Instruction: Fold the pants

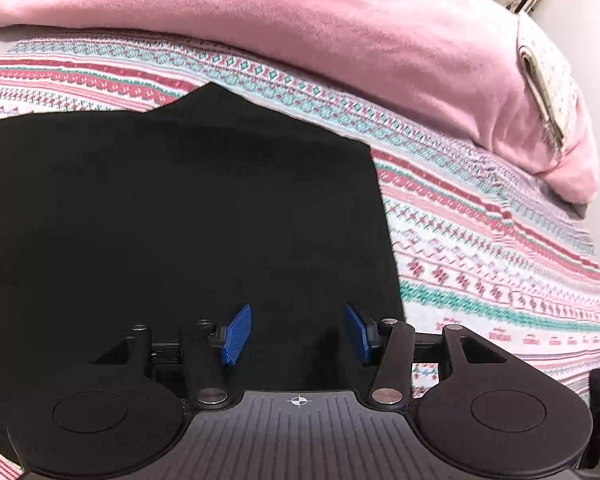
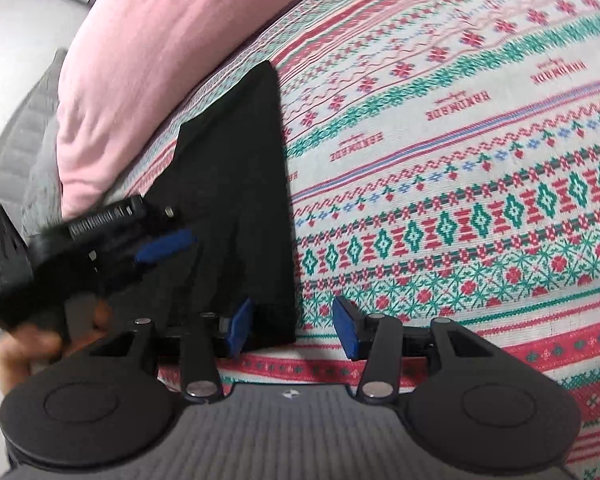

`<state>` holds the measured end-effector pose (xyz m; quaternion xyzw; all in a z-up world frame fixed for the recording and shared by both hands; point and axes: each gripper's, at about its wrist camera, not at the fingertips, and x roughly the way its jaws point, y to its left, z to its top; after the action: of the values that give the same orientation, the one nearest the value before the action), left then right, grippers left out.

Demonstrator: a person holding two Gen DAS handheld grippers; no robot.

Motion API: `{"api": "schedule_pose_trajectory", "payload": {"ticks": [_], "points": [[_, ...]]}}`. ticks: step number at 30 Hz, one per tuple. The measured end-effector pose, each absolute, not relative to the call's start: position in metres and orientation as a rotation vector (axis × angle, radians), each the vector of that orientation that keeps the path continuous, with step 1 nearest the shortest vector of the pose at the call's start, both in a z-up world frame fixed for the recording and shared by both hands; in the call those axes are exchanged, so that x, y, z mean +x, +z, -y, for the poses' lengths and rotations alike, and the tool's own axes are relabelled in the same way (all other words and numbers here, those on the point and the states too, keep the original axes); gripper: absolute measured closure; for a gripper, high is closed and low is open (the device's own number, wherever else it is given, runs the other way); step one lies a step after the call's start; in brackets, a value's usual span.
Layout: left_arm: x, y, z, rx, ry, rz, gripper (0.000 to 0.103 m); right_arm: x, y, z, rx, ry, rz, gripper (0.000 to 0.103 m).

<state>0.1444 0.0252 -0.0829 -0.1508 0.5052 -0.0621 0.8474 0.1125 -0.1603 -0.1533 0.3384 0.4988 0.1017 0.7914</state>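
In the left wrist view, the black cloth pants (image 1: 180, 220) are seen spread flat over the left and middle of the frame, on a bed cover with a knitted-style pattern in red, green and white (image 1: 480, 240). A pink fleece blanket (image 1: 300, 20) is laid across the upper part of the frame. At the bottom centre, the left gripper (image 1: 298, 334) is held above the dark cloth, close to its right edge. Its jaws are about half open, and nothing is held between the blue ribbed pads (image 1: 236, 334).

In the right wrist view, the pants (image 2: 240, 200) are seen as a narrow dark shape from the upper middle down to the bottom centre. The left gripper (image 2: 164, 246) is visible at the left of the frame, blurred, carried by a person's hand (image 2: 28, 344). At the bottom centre, the right gripper (image 2: 290, 330) is placed over the lower corner of the pants. Its jaws are also about half open; the left pad is over the cloth and the right pad is over the bed cover, so the edge lies between them, but it is not pinched.

From here, several things could go wrong. If the jaws are closed too low, the bed cover could be caught together with the pants. If only one layer is taken, the fold could come out uneven. Because the cloth is black, the layers and edges are hard to be distinguished.
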Motion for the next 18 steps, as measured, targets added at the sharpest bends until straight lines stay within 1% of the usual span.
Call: {"api": "schedule_pose_trajectory", "payload": {"ticks": [7,11,18], "points": [[0.148,-0.088,-0.023,-0.299,-0.136,-1.069,0.054,0.122,-0.166,0.152,0.818,0.234,-1.068,0.058],[0.148,-0.092,-0.022,-0.281,-0.133,-1.071,0.054,0.122,-0.173,0.146,0.850,0.236,-1.066,0.067],[0.148,-0.092,-0.021,-0.255,-0.140,-1.074,0.054,0.122,-0.171,0.140,0.842,0.236,-1.057,0.068]]}}
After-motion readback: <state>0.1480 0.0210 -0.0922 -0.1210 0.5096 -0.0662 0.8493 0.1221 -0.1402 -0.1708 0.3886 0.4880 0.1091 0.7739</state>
